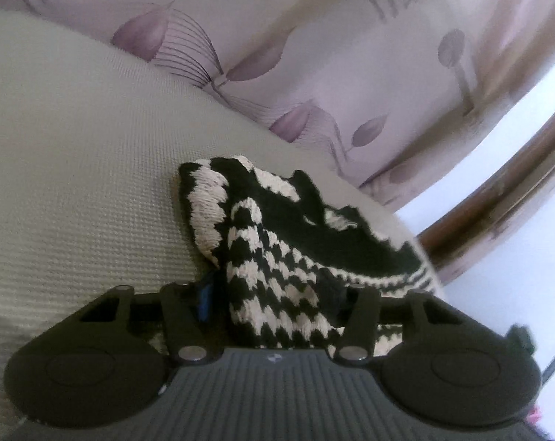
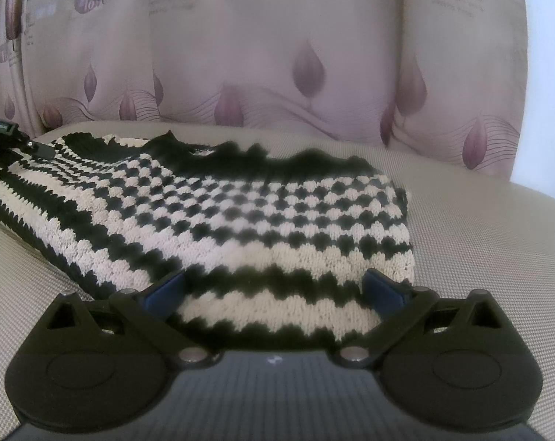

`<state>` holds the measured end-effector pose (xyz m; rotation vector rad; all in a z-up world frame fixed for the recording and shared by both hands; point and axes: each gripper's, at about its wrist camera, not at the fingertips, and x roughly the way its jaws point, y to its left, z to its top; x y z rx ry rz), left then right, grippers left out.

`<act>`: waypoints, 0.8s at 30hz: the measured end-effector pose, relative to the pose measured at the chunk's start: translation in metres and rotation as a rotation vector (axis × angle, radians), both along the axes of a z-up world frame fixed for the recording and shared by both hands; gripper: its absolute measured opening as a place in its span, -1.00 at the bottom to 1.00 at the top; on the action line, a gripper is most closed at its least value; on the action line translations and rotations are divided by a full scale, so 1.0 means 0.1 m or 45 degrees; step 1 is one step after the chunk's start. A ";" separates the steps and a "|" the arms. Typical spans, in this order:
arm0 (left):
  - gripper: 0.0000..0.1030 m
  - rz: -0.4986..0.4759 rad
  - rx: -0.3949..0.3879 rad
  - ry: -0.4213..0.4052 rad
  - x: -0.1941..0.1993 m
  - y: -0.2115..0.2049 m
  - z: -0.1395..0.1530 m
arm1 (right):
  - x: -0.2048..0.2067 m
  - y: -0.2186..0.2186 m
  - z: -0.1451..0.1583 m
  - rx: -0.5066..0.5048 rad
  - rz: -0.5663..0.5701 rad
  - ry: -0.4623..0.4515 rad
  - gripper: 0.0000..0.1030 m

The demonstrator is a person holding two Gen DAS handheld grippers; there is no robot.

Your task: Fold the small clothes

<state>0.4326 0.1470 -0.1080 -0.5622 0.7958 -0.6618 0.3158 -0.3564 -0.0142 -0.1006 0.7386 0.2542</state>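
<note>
While the knit (image 2: 218,213) lies spread over the beige seat (image 2: 479,242) in the middle of the right wrist view, the right gripper (image 2: 273,294) sits at its near hem, low in the frame; its fingers (image 2: 165,292) stand wide apart, one blue pad at each side of a striped stretch of hem, and nothing is pinched between them; the knit is black and cream, checked across the centre, striped along the lower edge and down the left side, with a black border along the far edge; at the far left of that view a dark bit of the left gripper (image 2: 5,136) shows at the knit's corner.

In the left wrist view the left gripper (image 1: 277,301) fills the bottom of the frame; a bunched fold of knit (image 1: 277,242) stands up between its fingers (image 1: 203,297); whether they squeeze the cloth I cannot tell, since the fabric hides the tips; behind the seat (image 1: 75,183) rises a backrest (image 1: 295,55) printed with purple leaves.
</note>
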 end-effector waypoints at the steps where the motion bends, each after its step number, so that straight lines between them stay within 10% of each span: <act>1: 0.02 -0.006 -0.026 0.005 0.01 0.00 -0.02 | 0.00 0.00 0.00 0.000 0.000 0.001 1.00; 11: 0.06 -0.073 -0.117 -0.019 0.06 -0.06 -0.06 | 0.00 0.01 0.00 -0.004 -0.003 0.001 1.00; 16: -0.53 -0.030 -0.119 -0.042 -0.01 0.00 -0.04 | 0.00 0.01 0.00 -0.006 -0.003 0.001 1.00; 24: -0.28 -0.050 -0.020 -0.039 0.00 -0.13 -0.04 | 0.00 0.01 0.00 -0.003 -0.003 0.000 1.00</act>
